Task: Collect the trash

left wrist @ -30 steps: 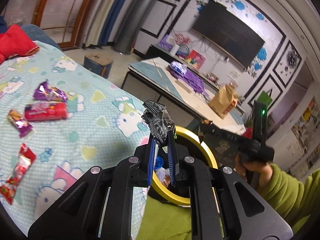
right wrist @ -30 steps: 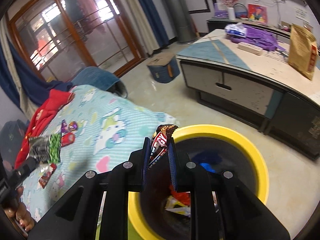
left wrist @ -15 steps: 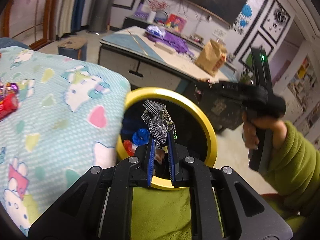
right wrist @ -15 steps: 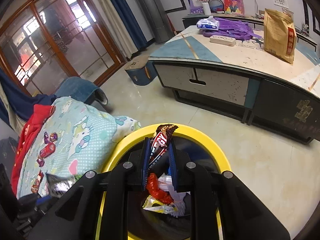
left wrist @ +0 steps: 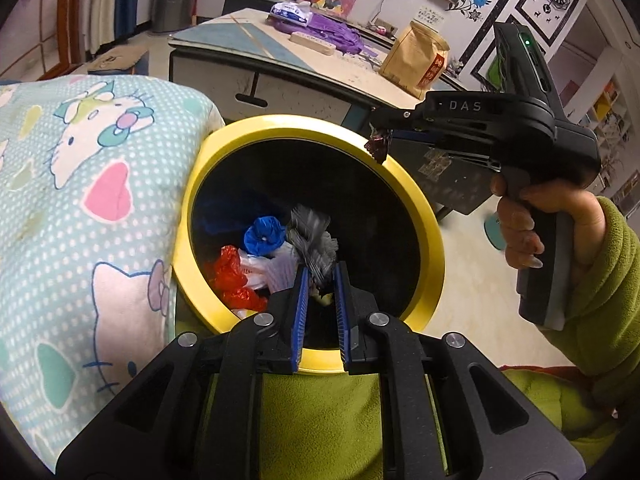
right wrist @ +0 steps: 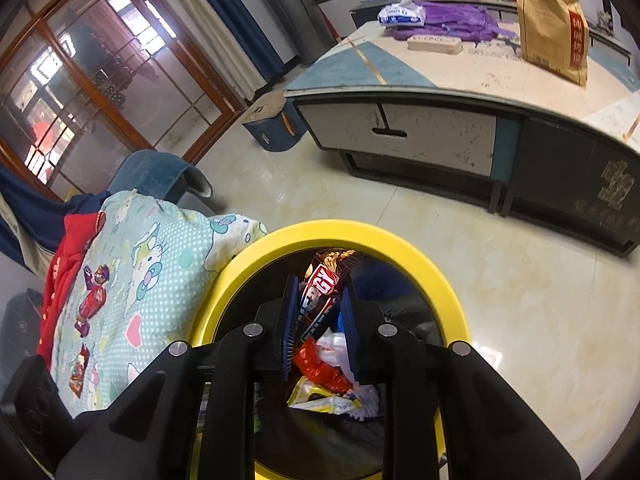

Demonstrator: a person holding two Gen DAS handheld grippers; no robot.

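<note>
**Both grippers over the bin**

Hidden or unclear: the bin (left wrist: pixel 434 256) floor is dark under a heap of trash; only a red bag (left wrist: pixel 230 276), a blue wad (left wrist: pixel 262 236) and pale scraps can be made out. The silver wrapper (left wrist: pixel 312 240) is motion-blurred, so its edges and any contact with the pads cannot be read. In the left view the right gripper's tip shows only a dark scrap of the bar wrapper (right wrist: pixel 320 292). The bin's near rim is cut off behind both gripper bodies.

Pose: the left gripper (left wrist: pixel 320 280) points down into the bin mouth from the near rim. Its blue pads stand apart, with a gap either side of the blurred silver wrapper just ahead of them; it looks let go, over the heap. The right gripper (right wrist: pixel 318 304) hangs over the bin's opening, jaws clamped on the red-and-brown bar wrapper, which stands upright between the pads. The right hand (left wrist: pixel 536 228), in a green sleeve, grips its handle.

More wrappers (right wrist: pixel 92 300) lie on the blanket (right wrist: pixel 160 264) beside the bin.
</note>
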